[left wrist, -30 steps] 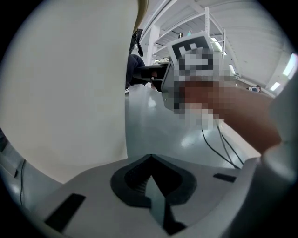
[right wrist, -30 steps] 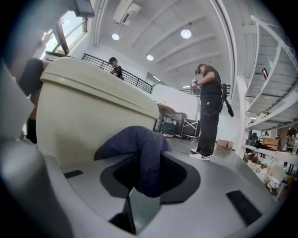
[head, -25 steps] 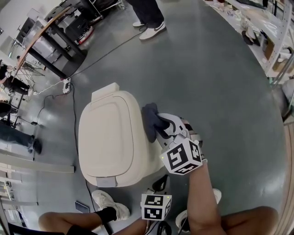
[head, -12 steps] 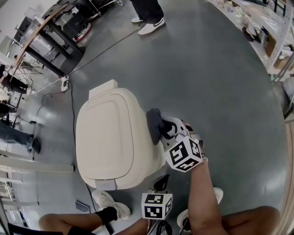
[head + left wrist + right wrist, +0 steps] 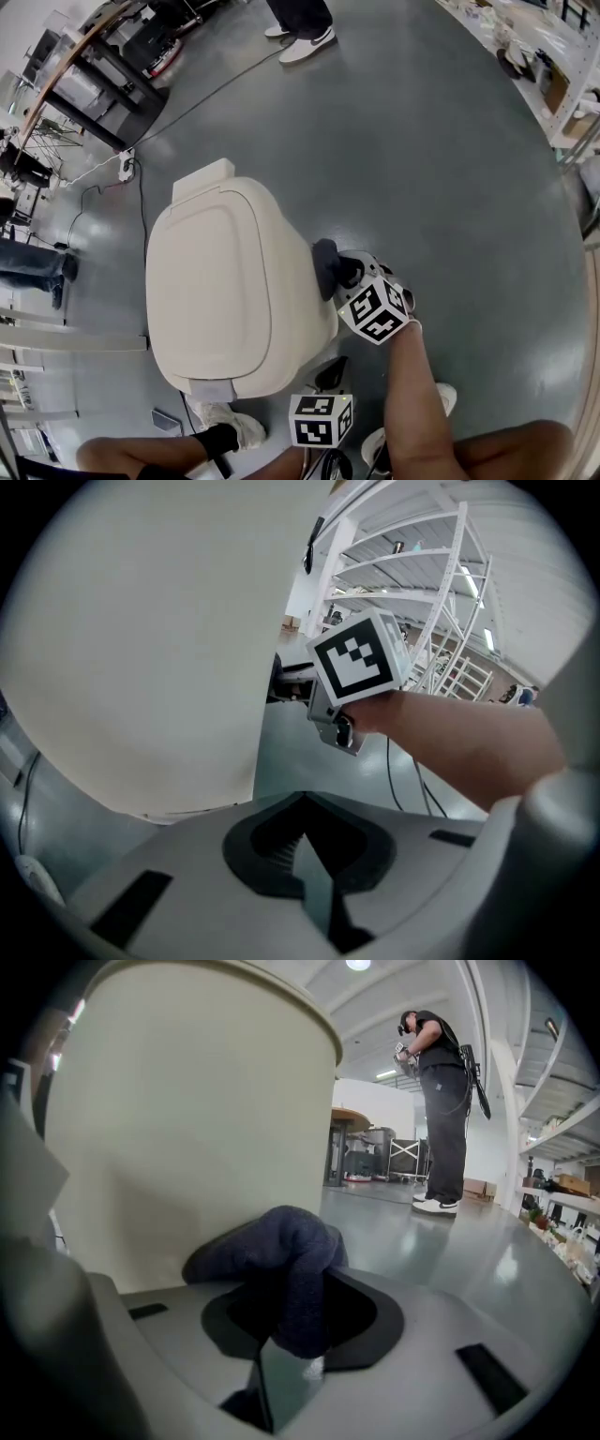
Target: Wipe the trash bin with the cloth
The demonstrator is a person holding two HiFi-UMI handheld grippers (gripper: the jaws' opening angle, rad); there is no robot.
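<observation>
Head view: cloth (image 5: pixel 325 266) and right gripper (image 5: pixel 342 272) have slid nearer the person along the right side of the cream trash bin (image 5: pixel 225 281) | Left gripper view: left gripper (image 5: pixel 305 855) jaws together, empty, beside the bin wall | Right gripper view: jaws clamped on the dark blue cloth, held against the bin's side

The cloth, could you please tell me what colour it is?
The cloth is dark navy blue, clearest in the right gripper view.
</observation>
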